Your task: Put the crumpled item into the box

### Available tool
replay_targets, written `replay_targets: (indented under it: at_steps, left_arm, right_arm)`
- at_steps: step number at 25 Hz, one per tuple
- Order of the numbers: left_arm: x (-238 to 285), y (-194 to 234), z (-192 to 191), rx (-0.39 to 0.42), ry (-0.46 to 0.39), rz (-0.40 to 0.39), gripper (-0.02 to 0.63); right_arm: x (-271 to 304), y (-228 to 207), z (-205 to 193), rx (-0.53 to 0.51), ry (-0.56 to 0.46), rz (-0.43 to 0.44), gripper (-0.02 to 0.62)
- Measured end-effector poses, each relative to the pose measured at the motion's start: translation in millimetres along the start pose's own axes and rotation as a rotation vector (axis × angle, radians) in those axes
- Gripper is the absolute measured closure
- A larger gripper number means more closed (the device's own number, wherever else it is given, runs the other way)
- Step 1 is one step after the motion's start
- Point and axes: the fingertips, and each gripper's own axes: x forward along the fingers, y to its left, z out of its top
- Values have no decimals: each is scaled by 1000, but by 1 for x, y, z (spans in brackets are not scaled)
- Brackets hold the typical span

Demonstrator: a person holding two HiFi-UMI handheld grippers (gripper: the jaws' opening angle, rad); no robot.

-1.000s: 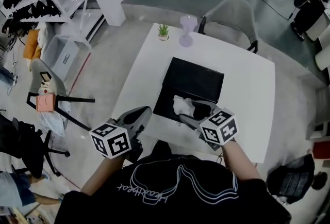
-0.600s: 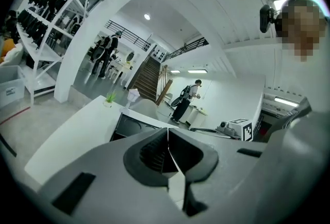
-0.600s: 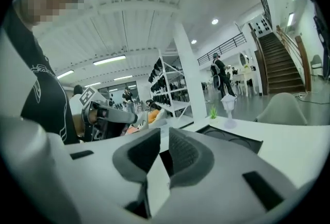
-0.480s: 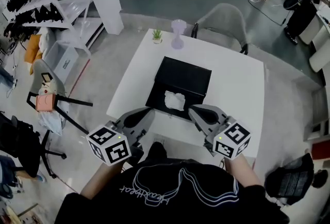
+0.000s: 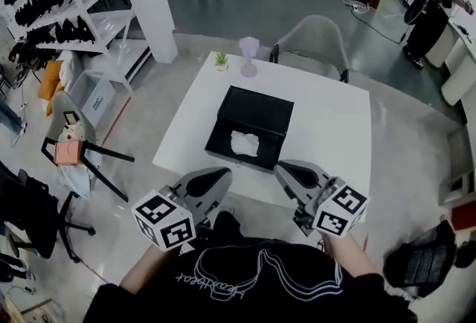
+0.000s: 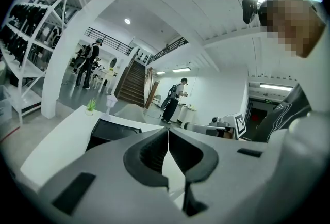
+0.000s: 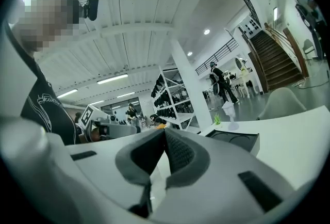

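The crumpled white paper (image 5: 244,143) already lies inside the open black box (image 5: 256,112), in the half of it toward 6 o'clock, with the dark floor of the box showing around it on every side. The box sits mid-tabletop (image 5: 335,128), dead ahead of me at 12 o'clock. From its ragged outline and bright, uneven folds, I judge the wad to be very light and soft, springy rather than stiff, and in no danger of breaking. It would flatten under a squeeze and puff back a little once let go. Being so light, it could cling to a pad or drift on release, so it is not likely to slip but could well snag. If I had to pick it up again, I would come straight down and pinch a raised ridge near the top centre. A loose corner would only unfold. The left gripper (image 5: 223,174) hangs off the near edge of the tabletop at about 7 o'clock from the box. In the left gripper view its fingers (image 6: 149,153) meet along a thin seam with nothing between them, touching nothing. The right gripper (image 5: 281,169) sits at about 5 o'clock from the box, apart from it. In the right gripper view its fingers (image 7: 180,153) are likewise pressed together and empty. As I read it, the paper is where the task wants it.
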Motion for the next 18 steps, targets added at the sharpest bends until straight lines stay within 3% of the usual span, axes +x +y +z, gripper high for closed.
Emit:
replay_targets:
  at_steps: [18]
  left_arm:
    - [-17,-20,-11,-5,-38,15,598]
  right_arm:
    - [-21,25,-11,-28,8,19,592]
